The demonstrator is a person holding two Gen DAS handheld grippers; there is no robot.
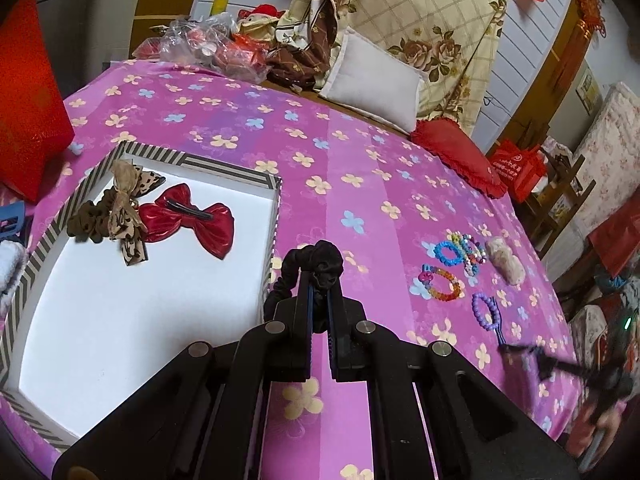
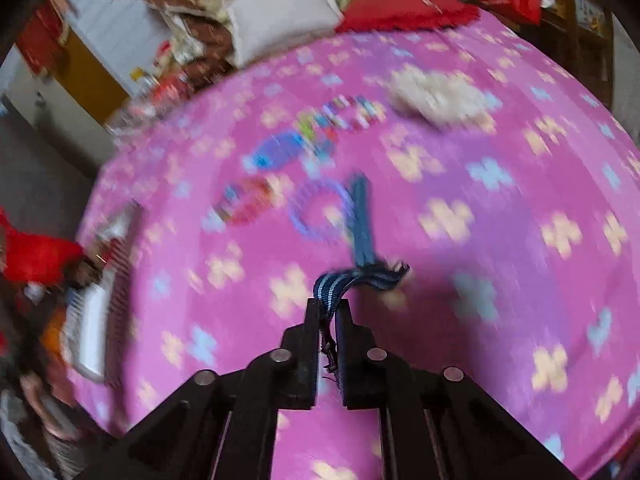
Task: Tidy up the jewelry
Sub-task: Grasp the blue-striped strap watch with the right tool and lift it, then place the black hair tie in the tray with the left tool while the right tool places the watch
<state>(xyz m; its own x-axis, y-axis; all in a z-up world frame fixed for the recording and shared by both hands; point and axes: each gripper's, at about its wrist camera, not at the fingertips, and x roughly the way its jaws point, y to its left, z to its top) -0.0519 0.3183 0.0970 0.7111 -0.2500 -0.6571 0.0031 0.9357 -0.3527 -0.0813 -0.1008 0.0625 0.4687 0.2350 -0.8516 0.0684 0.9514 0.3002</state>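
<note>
In the left wrist view my left gripper [image 1: 319, 280] is shut on a black scrunchie [image 1: 326, 258], held just right of the striped box [image 1: 276, 216]. The box's white floor holds a red bow [image 1: 192, 220], a leopard-print bow [image 1: 128, 208] and a brown scrunchie [image 1: 86, 222]. The right wrist view is blurred. There my right gripper [image 2: 329, 308] is shut on a blue striped ribbon [image 2: 362, 240], beside a purple bead bracelet [image 2: 320, 212]. The left wrist view shows the right gripper [image 1: 516, 350] blurred at lower right, near the purple bracelet [image 1: 482, 312].
On the pink flowered bedsheet [image 1: 360, 184] lie a blue bead bracelet [image 1: 446, 252], multicoloured bead bracelets [image 1: 442, 284] and a fluffy beige hair tie [image 1: 506, 260]. White [image 1: 372, 80] and red [image 1: 456, 156] pillows and a pile of bags sit at the far end. A red bag [image 1: 28, 92] stands left.
</note>
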